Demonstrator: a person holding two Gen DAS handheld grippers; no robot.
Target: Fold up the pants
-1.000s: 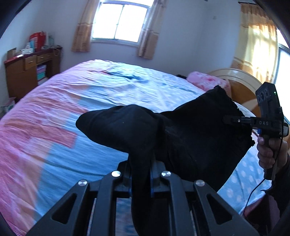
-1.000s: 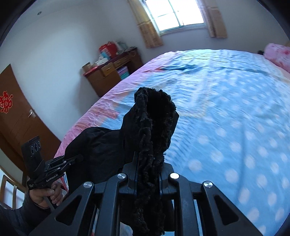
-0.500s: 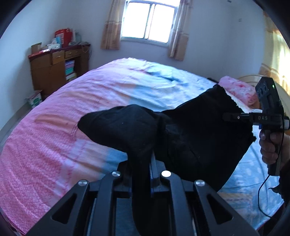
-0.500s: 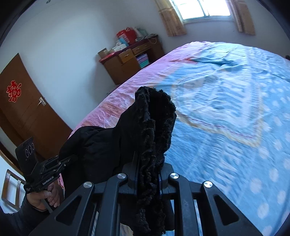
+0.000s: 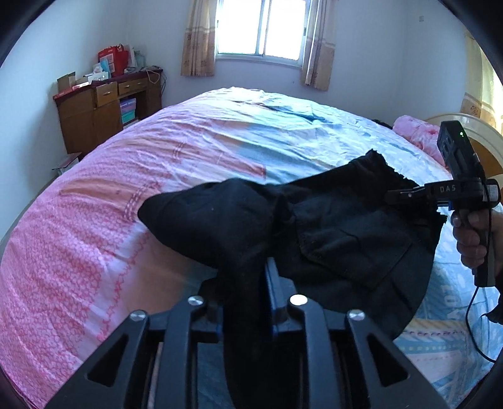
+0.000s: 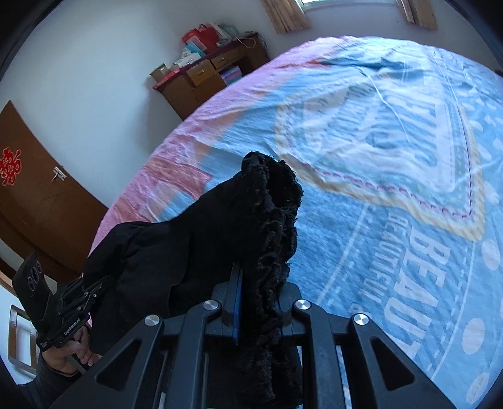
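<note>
Black pants (image 5: 339, 232) hang stretched in the air between my two grippers, above the bed (image 5: 176, 176). My left gripper (image 5: 243, 277) is shut on one end of the pants, the cloth bunched over its fingers. My right gripper (image 6: 256, 283) is shut on the frayed, ruffled waistband end (image 6: 270, 201). In the left wrist view the right gripper (image 5: 405, 193) pinches the pants at the right. In the right wrist view the left gripper (image 6: 94, 288) pinches them at lower left. A patch pocket (image 5: 352, 248) faces up.
The bed has a pink and blue printed cover (image 6: 393, 141). A wooden dresser (image 5: 103, 107) with boxes stands at the far left wall. A window with curtains (image 5: 261, 28) is behind the bed. A pink pillow (image 5: 418, 135) and headboard lie right. A brown door (image 6: 37, 201) is left.
Both grippers have moved forward and down toward the bed with the pants still held. The views now tilt more onto the bed cover. Both grips are unchanged.
</note>
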